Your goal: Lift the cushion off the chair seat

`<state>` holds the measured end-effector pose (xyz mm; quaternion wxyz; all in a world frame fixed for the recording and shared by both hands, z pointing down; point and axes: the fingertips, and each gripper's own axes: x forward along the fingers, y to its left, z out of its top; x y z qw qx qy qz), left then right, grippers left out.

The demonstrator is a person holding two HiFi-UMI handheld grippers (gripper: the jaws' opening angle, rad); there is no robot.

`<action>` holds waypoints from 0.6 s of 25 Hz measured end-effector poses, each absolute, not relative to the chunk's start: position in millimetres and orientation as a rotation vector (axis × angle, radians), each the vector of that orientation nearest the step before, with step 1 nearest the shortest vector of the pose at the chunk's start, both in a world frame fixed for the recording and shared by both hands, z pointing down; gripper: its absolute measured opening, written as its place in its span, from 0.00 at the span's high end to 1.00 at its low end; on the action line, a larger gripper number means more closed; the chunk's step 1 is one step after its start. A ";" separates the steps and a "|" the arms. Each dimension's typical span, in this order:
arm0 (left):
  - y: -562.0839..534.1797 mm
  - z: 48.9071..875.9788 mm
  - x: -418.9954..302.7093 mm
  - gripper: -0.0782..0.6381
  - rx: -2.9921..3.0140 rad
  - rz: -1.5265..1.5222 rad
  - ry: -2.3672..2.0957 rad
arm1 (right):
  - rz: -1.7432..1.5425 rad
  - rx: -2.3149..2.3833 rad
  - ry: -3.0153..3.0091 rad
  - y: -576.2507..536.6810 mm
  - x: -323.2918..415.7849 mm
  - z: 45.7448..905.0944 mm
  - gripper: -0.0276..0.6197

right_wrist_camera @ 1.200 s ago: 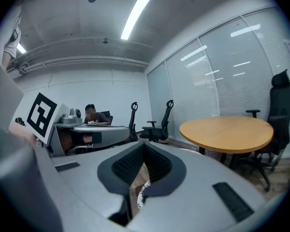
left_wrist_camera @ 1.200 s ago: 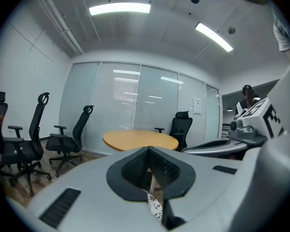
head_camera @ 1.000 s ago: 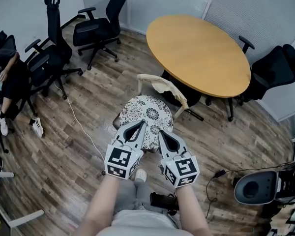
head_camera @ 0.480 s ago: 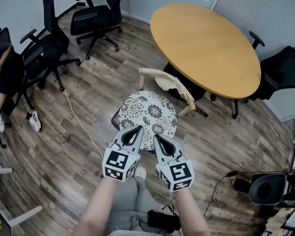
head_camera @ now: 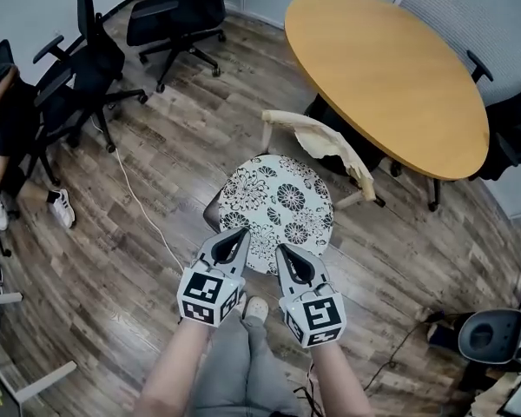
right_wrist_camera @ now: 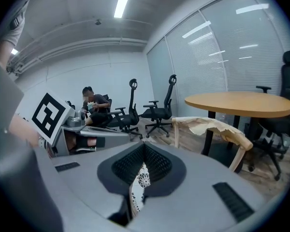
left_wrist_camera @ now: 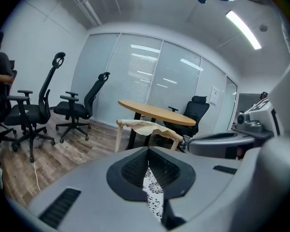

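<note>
My left gripper [head_camera: 242,232] and right gripper [head_camera: 279,249] (jaws together, holding nothing) hover at the near edge of the floral cushion [head_camera: 282,200].

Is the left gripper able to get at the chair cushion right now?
Probably yes: nothing lies between the cushion and the left gripper, though its fingers are shut and would need opening.

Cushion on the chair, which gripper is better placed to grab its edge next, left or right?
Right, narrowly. The right gripper points at the middle of the near edge of the cushion; the left gripper sits nearer its left side. Both have shut jaws, so either must open first.
</note>
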<state>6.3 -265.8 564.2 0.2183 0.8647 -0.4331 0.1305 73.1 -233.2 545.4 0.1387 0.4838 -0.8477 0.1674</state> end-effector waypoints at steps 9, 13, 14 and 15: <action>-272.8 661.2 -18.2 0.76 2.246 0.481 -1.149 | 0.540 1.409 -2.417 -248.8 67.5 613.7 0.92; -272.7 698.7 -30.0 0.71 2.169 0.517 -1.140 | 0.563 1.407 -2.413 -250.9 63.0 641.2 0.92; -271.8 708.5 -33.6 0.70 2.147 0.524 -1.142 | 0.572 1.406 -2.413 -250.3 61.5 648.1 0.92; -271.2 718.3 -37.1 0.69 2.123 0.527 -1.146 | 0.579 1.404 -2.411 -249.7 60.3 655.0 0.92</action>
